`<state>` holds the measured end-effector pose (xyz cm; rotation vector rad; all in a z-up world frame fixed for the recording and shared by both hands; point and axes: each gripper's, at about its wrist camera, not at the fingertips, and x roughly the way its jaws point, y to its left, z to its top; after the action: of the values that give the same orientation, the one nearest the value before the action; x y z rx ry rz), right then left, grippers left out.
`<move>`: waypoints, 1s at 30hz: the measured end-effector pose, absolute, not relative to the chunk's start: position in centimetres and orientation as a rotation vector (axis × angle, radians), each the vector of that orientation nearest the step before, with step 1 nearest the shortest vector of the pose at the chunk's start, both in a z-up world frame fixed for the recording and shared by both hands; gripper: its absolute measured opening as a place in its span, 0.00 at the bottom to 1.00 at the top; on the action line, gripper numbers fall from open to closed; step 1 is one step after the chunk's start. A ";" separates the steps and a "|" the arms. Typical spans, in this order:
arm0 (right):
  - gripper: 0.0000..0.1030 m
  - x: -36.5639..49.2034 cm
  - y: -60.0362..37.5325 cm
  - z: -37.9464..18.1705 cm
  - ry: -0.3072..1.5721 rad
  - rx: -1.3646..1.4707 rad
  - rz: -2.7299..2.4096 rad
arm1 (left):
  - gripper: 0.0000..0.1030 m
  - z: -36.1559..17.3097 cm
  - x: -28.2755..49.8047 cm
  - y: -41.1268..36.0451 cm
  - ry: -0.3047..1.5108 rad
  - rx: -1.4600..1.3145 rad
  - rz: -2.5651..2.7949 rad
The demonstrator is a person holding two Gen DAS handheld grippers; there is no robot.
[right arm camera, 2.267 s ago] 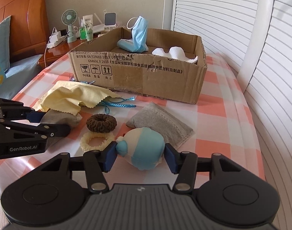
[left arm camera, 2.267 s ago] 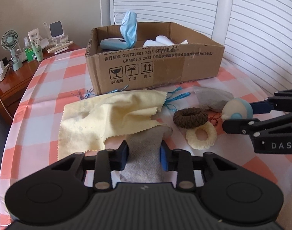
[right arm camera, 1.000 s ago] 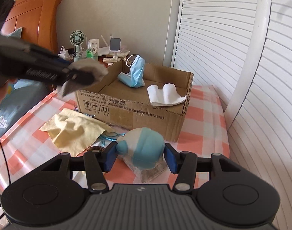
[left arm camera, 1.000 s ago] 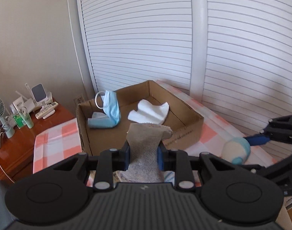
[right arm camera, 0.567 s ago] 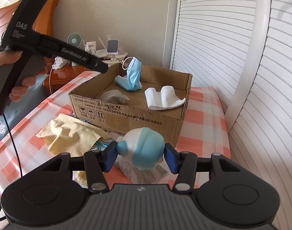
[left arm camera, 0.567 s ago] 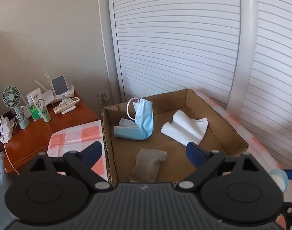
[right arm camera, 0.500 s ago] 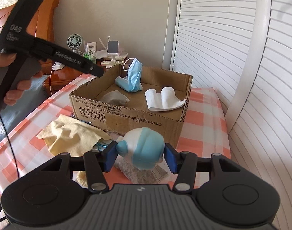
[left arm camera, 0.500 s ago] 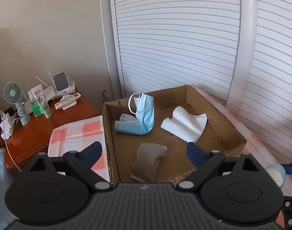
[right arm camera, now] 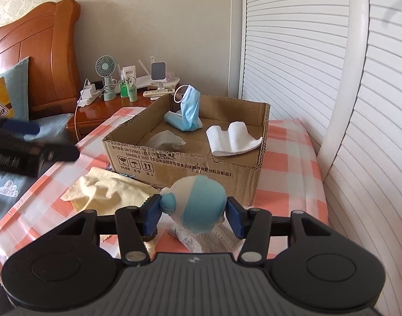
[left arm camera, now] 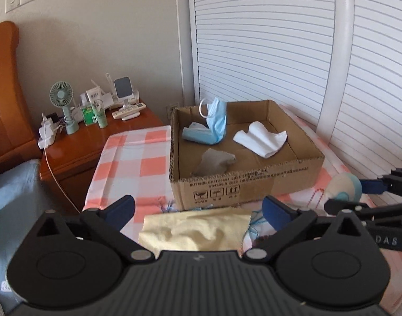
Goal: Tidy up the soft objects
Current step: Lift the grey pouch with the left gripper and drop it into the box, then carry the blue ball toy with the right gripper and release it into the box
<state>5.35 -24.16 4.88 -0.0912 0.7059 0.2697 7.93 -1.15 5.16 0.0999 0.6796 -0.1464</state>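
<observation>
In the left wrist view, my left gripper (left arm camera: 198, 208) hangs above the yellow cloth (left arm camera: 198, 231), short of the cardboard box (left arm camera: 243, 181). Its jaws are opening wide with nothing between them. A grey pouch (left arm camera: 216, 160) lies inside the box near the front wall, beside a blue face mask (left arm camera: 214, 129) and a white cloth (left arm camera: 261, 139). My right gripper (right arm camera: 193, 213) is shut on a blue and white plush toy (right arm camera: 198, 200), held above the table in front of the box (right arm camera: 185, 166). A second grey pouch (right arm camera: 206, 239) lies on the table under the toy.
A checked cloth covers the table (right arm camera: 287, 163). A wooden nightstand (left arm camera: 79, 142) at the left carries a small fan (left arm camera: 62, 105), bottles and a remote. White shutter doors (right arm camera: 359, 105) stand close on the right. A bed headboard (right arm camera: 42, 52) and a pillow are at the far left.
My left gripper let the grey pouch go into the box, opened wide and drew back to above the yellow cloth. The right gripper keeps the plush toy and has hardly moved.
</observation>
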 end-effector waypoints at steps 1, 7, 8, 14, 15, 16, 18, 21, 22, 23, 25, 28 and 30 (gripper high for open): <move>0.56 5.5 -24.2 4.9 0.709 -0.085 0.265 | 0.99 4.8 7.6 -1.1 0.689 0.097 -0.146; 0.56 8.0 -24.2 6.3 0.707 -0.078 0.231 | 0.99 3.3 6.0 -1.1 0.716 0.127 -0.153; 0.56 8.7 -24.1 6.6 0.703 -0.084 0.223 | 0.99 3.3 5.7 -1.0 0.708 0.139 -0.147; 0.56 14.3 -22.9 8.1 0.714 -0.096 0.196 | 0.99 3.4 5.0 -0.2 0.676 0.160 -0.140; 0.56 15.2 -22.6 8.1 0.716 -0.103 0.187 | 0.99 3.3 5.0 -0.1 0.677 0.161 -0.141; 0.56 16.2 -22.2 8.1 0.723 -0.112 0.182 | 0.99 3.2 4.9 0.0 0.677 0.164 -0.142; 0.57 17.6 -21.6 7.8 0.729 -0.125 0.167 | 0.99 2.9 4.9 0.3 0.677 0.167 -0.142; 0.91 19.2 -20.8 7.3 0.721 -0.133 0.126 | 0.99 2.5 5.2 0.9 0.689 0.158 -0.137; 0.97 19.5 -20.7 7.1 0.721 -0.127 0.116 | 0.99 2.3 5.3 1.2 0.695 0.152 -0.133; 1.00 19.5 -20.8 7.0 0.709 -0.117 0.108 | 0.99 2.2 5.4 1.5 0.699 0.144 -0.128; 1.00 19.4 -20.7 6.9 0.716 -0.112 0.109 | 0.99 2.0 5.5 2.0 0.703 0.133 -0.118; 1.00 18.8 -20.8 6.8 0.739 -0.095 0.074 | 0.99 2.0 5.7 2.5 0.704 0.116 -0.108; 1.00 18.0 -21.1 6.7 0.751 -0.069 0.074 | 0.99 2.0 5.6 2.5 0.704 0.109 -0.110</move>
<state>17.96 -21.07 6.74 -0.0690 0.7507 0.0738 5.64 2.52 1.98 0.1086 0.7042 -0.1100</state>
